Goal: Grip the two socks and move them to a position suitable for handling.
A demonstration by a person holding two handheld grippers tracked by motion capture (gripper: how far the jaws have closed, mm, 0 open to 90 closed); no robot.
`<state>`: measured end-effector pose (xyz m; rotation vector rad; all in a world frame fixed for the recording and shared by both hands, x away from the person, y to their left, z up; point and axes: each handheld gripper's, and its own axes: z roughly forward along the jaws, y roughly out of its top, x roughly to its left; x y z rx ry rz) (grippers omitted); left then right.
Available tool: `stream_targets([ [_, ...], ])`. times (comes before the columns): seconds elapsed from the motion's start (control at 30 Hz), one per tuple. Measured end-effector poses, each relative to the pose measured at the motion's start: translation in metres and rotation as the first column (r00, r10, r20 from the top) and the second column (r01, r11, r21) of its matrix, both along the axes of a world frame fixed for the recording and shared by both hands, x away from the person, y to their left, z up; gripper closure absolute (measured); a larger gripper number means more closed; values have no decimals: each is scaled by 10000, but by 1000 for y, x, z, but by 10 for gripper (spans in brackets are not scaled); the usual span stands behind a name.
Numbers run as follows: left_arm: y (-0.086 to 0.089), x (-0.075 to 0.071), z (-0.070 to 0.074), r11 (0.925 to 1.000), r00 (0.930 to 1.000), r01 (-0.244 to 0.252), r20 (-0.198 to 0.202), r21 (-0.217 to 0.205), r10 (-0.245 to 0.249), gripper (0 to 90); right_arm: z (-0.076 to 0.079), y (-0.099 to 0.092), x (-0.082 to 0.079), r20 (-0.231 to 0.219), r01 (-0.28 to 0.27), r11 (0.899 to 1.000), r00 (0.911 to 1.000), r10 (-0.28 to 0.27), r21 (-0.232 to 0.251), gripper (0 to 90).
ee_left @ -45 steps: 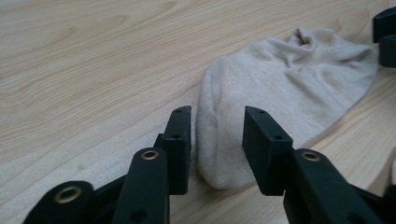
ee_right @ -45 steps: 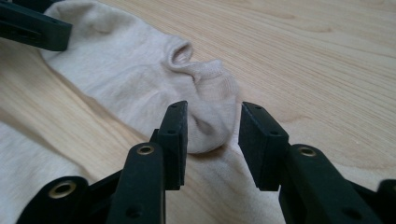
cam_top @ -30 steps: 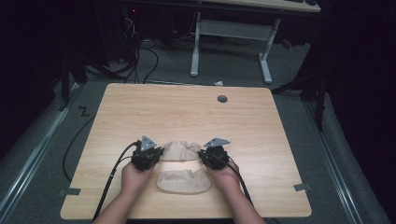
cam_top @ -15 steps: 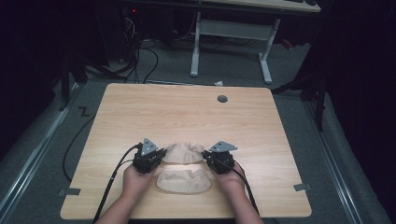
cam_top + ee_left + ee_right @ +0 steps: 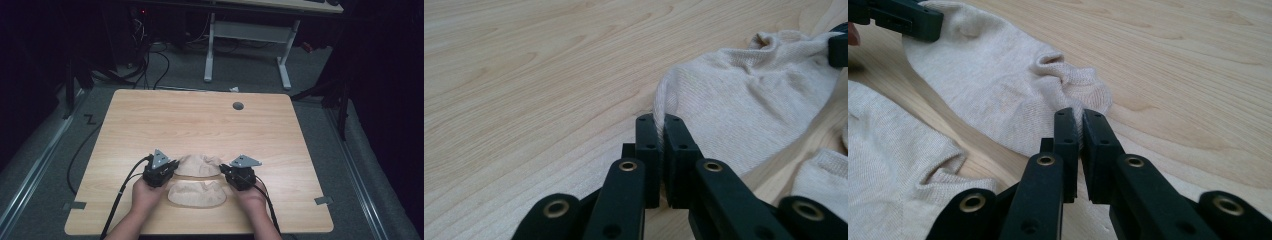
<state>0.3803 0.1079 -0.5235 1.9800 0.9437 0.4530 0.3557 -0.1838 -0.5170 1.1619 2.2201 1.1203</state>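
Note:
Two beige socks lie near the front edge of the wooden table [image 5: 200,120]. The far sock [image 5: 199,165] [image 5: 749,100] [image 5: 998,85] stretches between both grippers. My left gripper [image 5: 171,168] [image 5: 659,120] is shut on its left edge, with fabric pinched between the jaws. At the other, bunched end my right gripper [image 5: 226,172] [image 5: 1079,116] is shut on the sock too. The near sock [image 5: 196,194] [image 5: 824,175] [image 5: 893,165] lies flat and free, just in front. Across the sock, each gripper view shows the other gripper's jaw tip.
A round cable hole [image 5: 238,106] sits near the table's far edge. Grey tape marks [image 5: 323,200] stick to the front corners. Behind the table stand a white desk frame [image 5: 245,35] and loose cables on the floor.
My right gripper has shifted a little to the right and nearer, drawing the far sock out wider. The left gripper has stayed put.

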Motion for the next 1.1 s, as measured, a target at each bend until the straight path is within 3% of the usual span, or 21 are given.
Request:
stream_targets([
  [0.53, 5, -18, 23, 9986, 9987, 190, 475, -498, -166, 870, 11, 1, -14, 453, -73, 10000, 9989, 70, 68, 862],
  [0.87, 16, -41, 28, 9953, 9987, 414, 332, -873, -386, 870, 20, 3, -33, 676, -438, 9990, 9968, 437, -13, 862],
  [1.1, 16, -57, 27, 9943, 9972, 727, 241, -778, -710, 870, 23, 3, -52, 713, -696, 9976, 9951, 691, 46, 862],
])
